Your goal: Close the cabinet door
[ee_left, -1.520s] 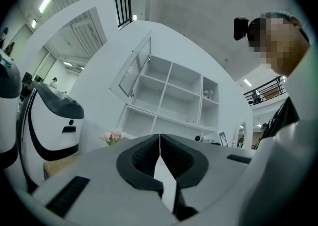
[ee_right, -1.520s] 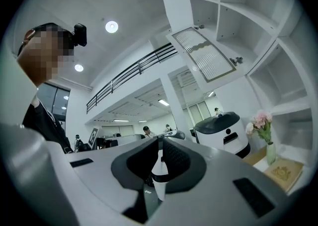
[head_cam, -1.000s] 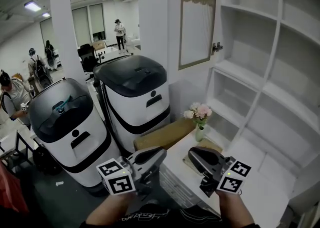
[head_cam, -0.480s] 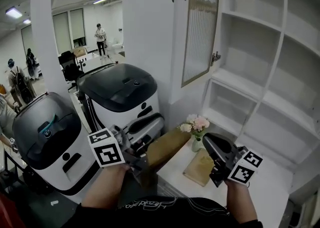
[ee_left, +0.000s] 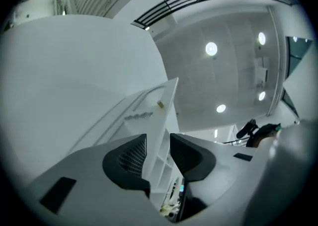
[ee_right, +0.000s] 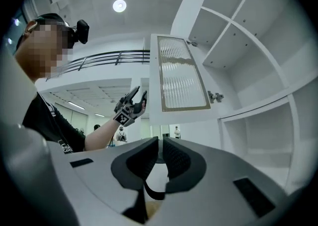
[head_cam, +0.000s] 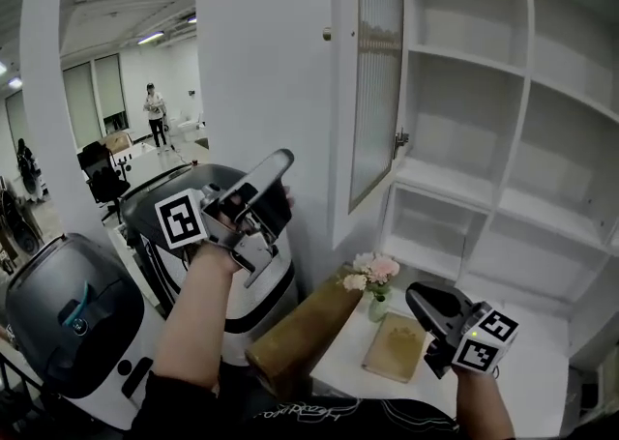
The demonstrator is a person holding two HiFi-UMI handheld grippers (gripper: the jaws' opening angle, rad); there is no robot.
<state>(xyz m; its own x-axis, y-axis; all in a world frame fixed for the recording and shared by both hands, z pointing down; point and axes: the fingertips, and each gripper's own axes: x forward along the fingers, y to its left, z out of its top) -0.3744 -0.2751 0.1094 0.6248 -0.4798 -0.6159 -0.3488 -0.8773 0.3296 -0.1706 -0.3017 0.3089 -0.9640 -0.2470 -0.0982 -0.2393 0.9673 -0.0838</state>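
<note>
The cabinet door (head_cam: 377, 71), white-framed with a ribbed glass pane, stands swung out from the white shelf unit (head_cam: 464, 187); it also shows in the right gripper view (ee_right: 179, 81). A small brass knob (head_cam: 327, 34) sits on its outer frame. My left gripper (head_cam: 283, 182) is raised on an outstretched arm, left of the door and apart from it. Its jaws are opening with nothing between them (ee_left: 158, 153). The door's edge and knob (ee_left: 160, 104) lie beyond the gap. My right gripper (head_cam: 421, 298) hangs low over the counter, shut on nothing (ee_right: 160, 158).
A small vase of flowers (head_cam: 370, 278) and a flat brown book (head_cam: 395, 346) rest on the white counter (head_cam: 542, 370). A cardboard box (head_cam: 300, 337) juts out at its left end. Two round-topped white machines (head_cam: 58, 322) stand on the floor. A person (head_cam: 155, 114) stands far back.
My left gripper rose from beside the counter to the door's height, moved toward it and parted its jaws. The right gripper moved a little right. The view tilted upward.
</note>
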